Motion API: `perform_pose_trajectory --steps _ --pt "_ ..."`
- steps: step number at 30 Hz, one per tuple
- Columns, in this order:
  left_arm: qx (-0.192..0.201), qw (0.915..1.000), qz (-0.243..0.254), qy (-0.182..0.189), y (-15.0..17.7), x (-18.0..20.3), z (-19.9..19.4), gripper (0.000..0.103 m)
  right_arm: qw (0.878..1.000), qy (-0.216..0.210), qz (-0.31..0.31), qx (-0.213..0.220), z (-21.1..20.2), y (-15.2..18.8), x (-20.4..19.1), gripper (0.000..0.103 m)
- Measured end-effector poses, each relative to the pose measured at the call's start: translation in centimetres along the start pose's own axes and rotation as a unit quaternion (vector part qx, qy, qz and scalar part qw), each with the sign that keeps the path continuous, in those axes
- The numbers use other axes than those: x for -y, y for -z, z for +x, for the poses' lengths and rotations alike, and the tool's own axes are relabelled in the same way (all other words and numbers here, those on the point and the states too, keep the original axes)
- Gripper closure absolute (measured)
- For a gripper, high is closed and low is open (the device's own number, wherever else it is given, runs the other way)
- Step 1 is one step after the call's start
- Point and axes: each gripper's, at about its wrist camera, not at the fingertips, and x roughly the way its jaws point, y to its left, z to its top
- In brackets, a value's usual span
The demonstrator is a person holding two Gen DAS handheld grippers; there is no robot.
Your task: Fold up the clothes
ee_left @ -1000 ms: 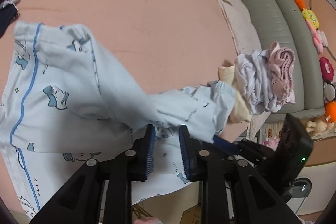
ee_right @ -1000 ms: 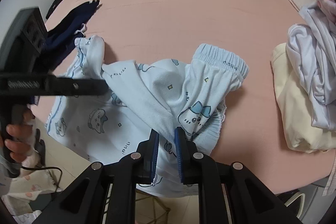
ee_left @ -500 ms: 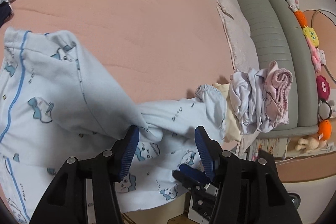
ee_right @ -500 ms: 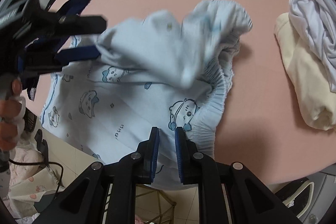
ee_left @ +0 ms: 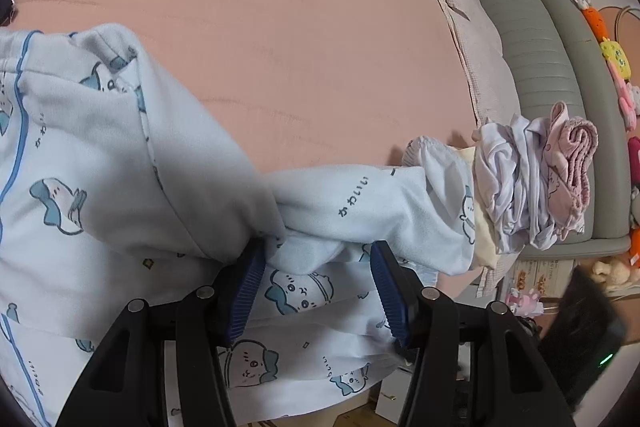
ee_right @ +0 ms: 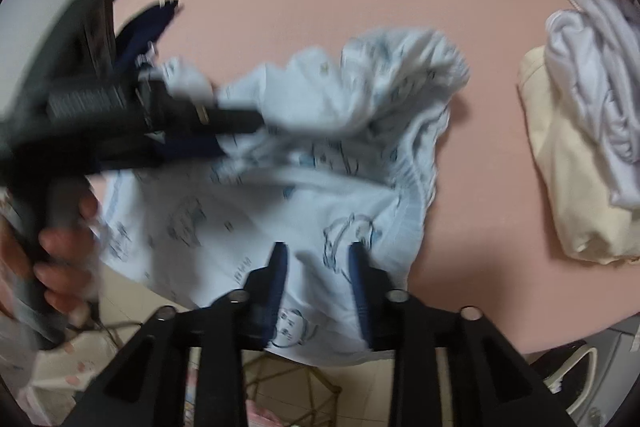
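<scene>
At the far left of the right wrist view, a bare hand (ee_right: 60, 259) wraps around the handle of the left claw (ee_right: 236, 131), which reaches level across the picture, blurred, its tip at the bunched cloth. In its own view the left claw (ee_left: 318, 291) points steeply down, its ribbed blue pads (ee_left: 246, 293) standing apart; a loose fold of cloth lies between them with neither pad pressing on it.

The cloth is a pair of pale blue pajama pants (ee_left: 120, 195), soft fleecy fabric printed with small cartoon animals and lettering, with a darker blue stripe down the side. They lie crumpled at the near edge of the bed (ee_left: 280, 27), whose pink sheet is smooth with a few faint creases. Their gathered elastic waistband (ee_right: 416, 163) curves toward the right.

The right claw (ee_right: 318, 285) points almost straight down over the near hem, its jaws opening, the cloth lying between the pads without being pinched.

Further right a stack of folded clothes (ee_left: 532, 183) sits on the bed: a cream piece below, white crumpled garments above and a pink ribbed knit on top. Beyond it runs a grey padded bed rail (ee_left: 540, 39).
</scene>
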Motion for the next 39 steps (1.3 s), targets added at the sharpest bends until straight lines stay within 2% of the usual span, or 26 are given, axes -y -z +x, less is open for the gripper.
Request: perform_pose_trajectory --steps 3,6,11,14,19,21,25,29,31,32,36,39 --pt "0.006 1.0 0.003 0.002 0.4 -0.3 -0.2 0.051 0.999 -0.018 0.036 0.023 -1.3 -0.9 0.7 0.052" --pt "0.011 0.9999 0.008 0.001 0.6 -0.3 -0.4 0.051 0.993 -0.041 0.105 0.043 -1.5 -1.8 1.9 0.05" --pt "0.017 0.9995 0.024 -0.012 1.0 0.0 -0.2 0.051 0.973 -0.072 0.211 0.057 -0.2 -3.3 2.8 0.049" --pt "0.02 0.9992 0.031 -0.016 1.2 0.0 -0.3 0.051 0.965 -0.085 0.243 0.06 0.6 -4.1 3.2 0.043" --pt "0.027 0.9989 0.036 -0.016 1.5 -0.2 -0.3 0.051 0.948 -0.121 0.287 0.06 1.7 -4.5 3.4 0.042" --pt "0.03 0.9985 0.041 -0.018 1.7 -0.1 -0.4 0.051 0.943 -0.14 0.292 0.072 1.3 -4.4 3.0 0.042" --pt "0.037 0.9982 0.042 -0.021 1.9 -0.3 -0.3 0.051 0.953 -0.091 0.273 0.093 0.3 -5.3 3.0 0.042" --pt "0.043 0.998 0.041 -0.019 2.0 -0.4 -0.5 0.051 0.947 -0.085 0.296 0.095 1.2 -5.1 4.3 0.042" --pt "0.047 0.9979 0.041 -0.019 2.1 -0.5 -0.7 0.051 0.952 -0.073 0.284 0.09 1.8 -4.9 4.1 0.053" --pt "0.049 0.9977 0.042 -0.019 2.2 -0.5 -0.8 0.051 0.956 -0.062 0.272 0.088 1.9 -4.8 3.9 0.068" --pt "0.057 0.9976 0.035 -0.017 2.5 -0.6 -1.1 0.049 0.969 -0.031 0.235 0.069 2.5 -3.5 4.0 0.078" --pt "0.056 0.9982 0.021 -0.012 2.9 -0.6 -1.6 0.046 0.97 -0.034 0.23 0.064 3.1 -2.6 4.2 0.082"
